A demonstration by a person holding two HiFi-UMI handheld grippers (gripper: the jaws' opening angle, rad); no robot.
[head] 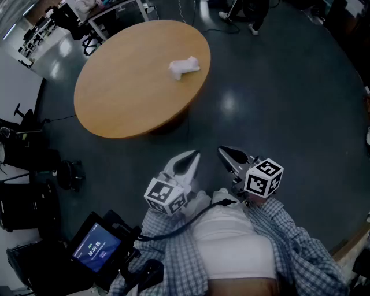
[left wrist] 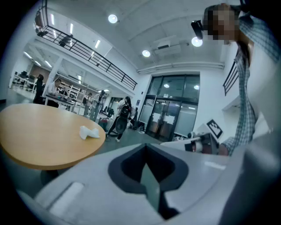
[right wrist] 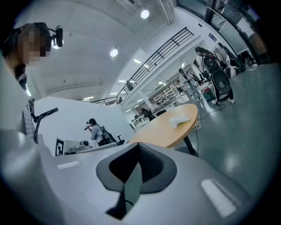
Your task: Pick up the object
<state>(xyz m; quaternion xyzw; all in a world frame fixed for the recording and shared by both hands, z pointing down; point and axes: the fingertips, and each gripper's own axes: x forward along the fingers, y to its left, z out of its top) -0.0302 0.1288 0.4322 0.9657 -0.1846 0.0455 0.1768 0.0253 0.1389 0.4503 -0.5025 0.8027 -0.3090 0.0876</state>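
Note:
The object [head: 184, 67] is a small white crumpled lump lying on the far right part of a round wooden table [head: 127, 87]. It also shows in the left gripper view as the object [left wrist: 89, 132] and in the right gripper view as the object [right wrist: 180, 119], far off in both. My left gripper [head: 193, 155] and right gripper [head: 222, 151] are held side by side close to my body, over the dark floor and well short of the table. The left gripper [left wrist: 147, 169] and the right gripper [right wrist: 137, 165] both have their jaws together with nothing between them.
Dark office chairs [head: 23, 144] stand left of the table. A device with a lit blue screen [head: 95, 247] sits at my lower left. A person's legs [head: 254, 17] stand beyond the table, and desks [head: 110, 11] fill the far left corner.

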